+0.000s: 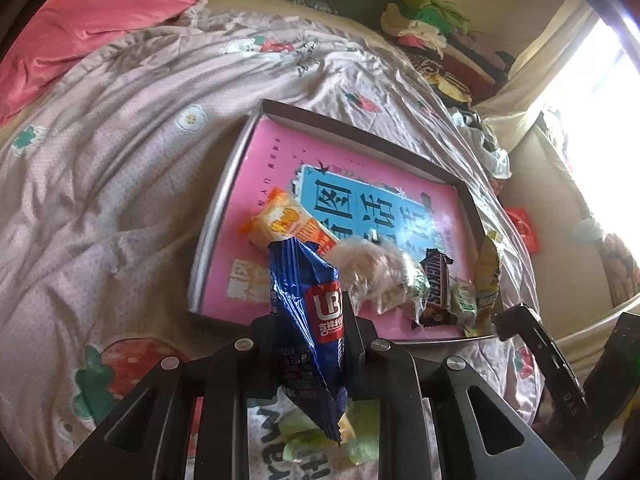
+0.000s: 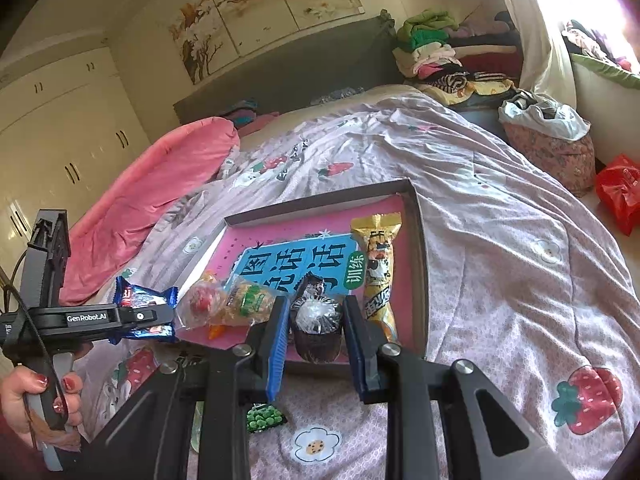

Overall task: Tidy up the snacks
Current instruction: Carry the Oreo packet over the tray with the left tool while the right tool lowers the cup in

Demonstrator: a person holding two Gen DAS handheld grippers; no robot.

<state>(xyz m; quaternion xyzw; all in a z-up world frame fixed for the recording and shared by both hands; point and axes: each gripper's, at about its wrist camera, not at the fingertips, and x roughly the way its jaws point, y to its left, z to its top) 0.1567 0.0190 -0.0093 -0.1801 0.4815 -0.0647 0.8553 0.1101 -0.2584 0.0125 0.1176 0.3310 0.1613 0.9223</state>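
My left gripper (image 1: 312, 320) is shut on a blue foil snack packet (image 1: 308, 304), held over the near left edge of a shallow dark-rimmed tray (image 1: 360, 128) lined in pink. In the tray lie an orange packet (image 1: 280, 220), a clear bag (image 1: 372, 268), a Snickers bar (image 1: 436, 284) and a yellow packet (image 1: 488, 276). My right gripper (image 2: 317, 308) hangs above the tray's near rim (image 2: 320, 200), its blue pads shut on a dark round wrapped cake (image 2: 318, 328). In the right wrist view, the left gripper (image 2: 160, 316) carries the blue packet (image 2: 144, 300) at the left.
The tray lies on a strawberry-print quilt (image 2: 500, 240) over a bed. A green pea packet (image 2: 264, 416) rests on the quilt in front of the tray. A pink blanket (image 2: 160, 184) is bunched far left, folded clothes (image 2: 432, 52) sit behind, and a red bag (image 2: 618, 192) lies on the floor.
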